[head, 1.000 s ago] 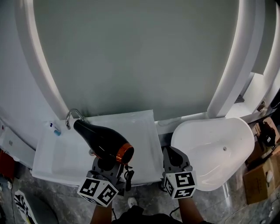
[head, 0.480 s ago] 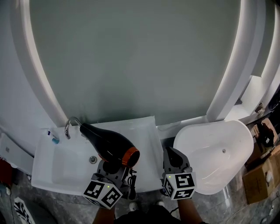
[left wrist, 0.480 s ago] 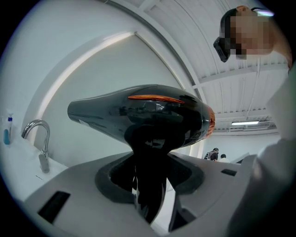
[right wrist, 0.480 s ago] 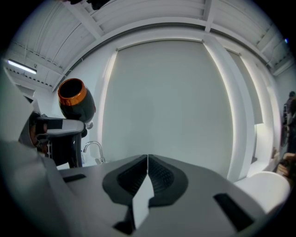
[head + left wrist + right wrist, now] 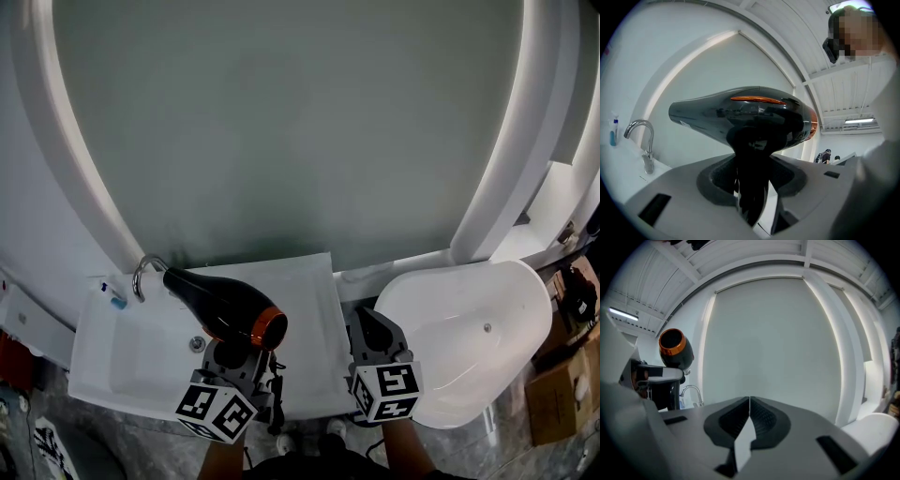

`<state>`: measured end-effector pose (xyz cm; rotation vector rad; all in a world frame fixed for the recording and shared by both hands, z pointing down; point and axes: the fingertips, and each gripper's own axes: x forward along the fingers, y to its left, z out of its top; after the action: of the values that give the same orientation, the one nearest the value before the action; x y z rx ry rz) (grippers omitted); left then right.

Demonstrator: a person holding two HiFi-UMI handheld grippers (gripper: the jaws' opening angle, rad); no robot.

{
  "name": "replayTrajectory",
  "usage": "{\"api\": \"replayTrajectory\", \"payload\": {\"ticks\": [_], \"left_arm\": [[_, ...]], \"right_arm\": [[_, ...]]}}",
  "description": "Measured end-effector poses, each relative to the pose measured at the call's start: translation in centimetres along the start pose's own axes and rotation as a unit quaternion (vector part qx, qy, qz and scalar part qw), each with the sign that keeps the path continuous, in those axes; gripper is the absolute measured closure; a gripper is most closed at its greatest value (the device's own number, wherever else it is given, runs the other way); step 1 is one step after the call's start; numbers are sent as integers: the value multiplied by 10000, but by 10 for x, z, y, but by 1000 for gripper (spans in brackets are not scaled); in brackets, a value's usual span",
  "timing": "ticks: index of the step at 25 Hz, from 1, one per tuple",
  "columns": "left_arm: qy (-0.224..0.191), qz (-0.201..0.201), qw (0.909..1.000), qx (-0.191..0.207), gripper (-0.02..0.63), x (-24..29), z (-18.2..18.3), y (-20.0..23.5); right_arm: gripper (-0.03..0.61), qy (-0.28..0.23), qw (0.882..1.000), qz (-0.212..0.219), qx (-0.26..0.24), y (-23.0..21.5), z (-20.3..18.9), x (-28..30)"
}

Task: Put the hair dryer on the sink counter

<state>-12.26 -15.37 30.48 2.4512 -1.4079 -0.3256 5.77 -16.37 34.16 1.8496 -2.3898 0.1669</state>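
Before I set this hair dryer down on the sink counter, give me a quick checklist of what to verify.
1. Left gripper clamped on the hair dryer handle: ok.
2. Right gripper shut, empty, off to the dryer's side: ok.
3. Bare stretch of sink counter right of the basin: ok.
4. Gap between the nozzle and the faucet: cannot tell.
5. Cord hanging by the counter's front edge, free of snags: cannot tell.

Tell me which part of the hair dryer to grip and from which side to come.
Grip the hair dryer by its handle, coming from the handle's free end: it is the one slim part, sticking out of the wide rounded barrel. The left gripper clamps it there.
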Motion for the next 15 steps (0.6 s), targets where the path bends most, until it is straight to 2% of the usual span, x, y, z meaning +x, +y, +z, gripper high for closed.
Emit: {"api": "replayTrajectory", "payload": {"ticks": [15], "left_arm": [[305, 260, 9990, -197, 428, 52, -40, 16]], "right_arm": [[557, 463, 9986, 164, 178, -33, -42, 37]]}}
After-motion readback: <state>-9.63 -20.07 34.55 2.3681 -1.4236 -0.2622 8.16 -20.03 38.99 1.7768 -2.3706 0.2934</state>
